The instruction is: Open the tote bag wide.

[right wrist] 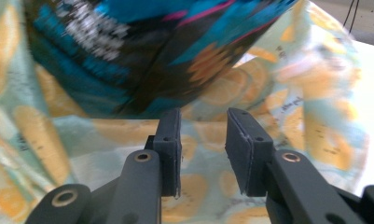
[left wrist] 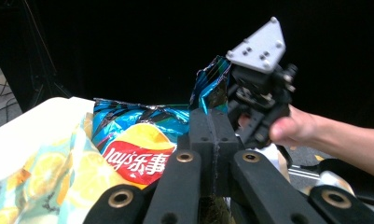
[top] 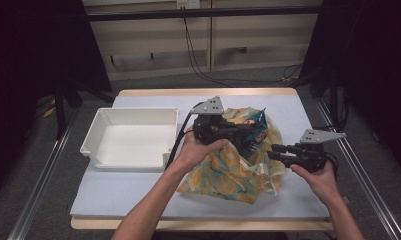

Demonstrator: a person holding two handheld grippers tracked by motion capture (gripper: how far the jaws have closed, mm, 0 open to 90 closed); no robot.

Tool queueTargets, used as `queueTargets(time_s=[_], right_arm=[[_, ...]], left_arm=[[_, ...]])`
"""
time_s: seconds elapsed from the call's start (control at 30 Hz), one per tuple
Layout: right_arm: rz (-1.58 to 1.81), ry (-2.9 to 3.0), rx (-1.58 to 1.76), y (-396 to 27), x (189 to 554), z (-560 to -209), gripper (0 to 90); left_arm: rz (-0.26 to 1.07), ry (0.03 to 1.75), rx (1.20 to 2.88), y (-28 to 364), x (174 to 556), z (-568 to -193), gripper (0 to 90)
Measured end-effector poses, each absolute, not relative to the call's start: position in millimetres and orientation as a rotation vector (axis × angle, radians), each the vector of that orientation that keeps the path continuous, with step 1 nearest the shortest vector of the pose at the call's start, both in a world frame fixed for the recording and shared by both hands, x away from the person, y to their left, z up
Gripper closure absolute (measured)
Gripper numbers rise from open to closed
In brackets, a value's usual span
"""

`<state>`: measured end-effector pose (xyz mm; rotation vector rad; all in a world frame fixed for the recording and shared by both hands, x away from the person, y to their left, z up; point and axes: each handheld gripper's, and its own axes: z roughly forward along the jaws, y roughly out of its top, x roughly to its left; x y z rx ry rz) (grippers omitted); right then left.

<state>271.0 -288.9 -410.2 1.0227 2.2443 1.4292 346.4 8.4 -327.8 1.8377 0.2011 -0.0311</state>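
A blue Lay's chip bag (top: 258,131) with a red and yellow logo (left wrist: 138,154) hangs above a lemon-print cloth (top: 228,175) spread on the table. My left gripper (top: 249,133) reaches in from the left. Its jaws (left wrist: 211,126) are pressed together, with the bag's crumpled top edge rising just behind their tips. My right gripper (top: 274,151) sits to the right of the cloth and points left at it. In the right gripper view it (right wrist: 203,140) stands open with nothing between the pads. The blurred bag (right wrist: 142,51) and the cloth (right wrist: 306,107) lie beyond.
An empty white tray (top: 95,135) stands at the left of the pale blue table mat (top: 113,195). Metal rails run along both sides of the table. Dark curtains and cables lie behind.
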Motion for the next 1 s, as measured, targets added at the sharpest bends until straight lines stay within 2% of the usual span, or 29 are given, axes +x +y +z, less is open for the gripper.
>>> queueTargets(time_s=[1.0], right_arm=[[1.481,2.280,0.959,-278,257,-412,61.1]], left_arm=[[0.001,0.188,1.771,1,355,-283,90.0]])
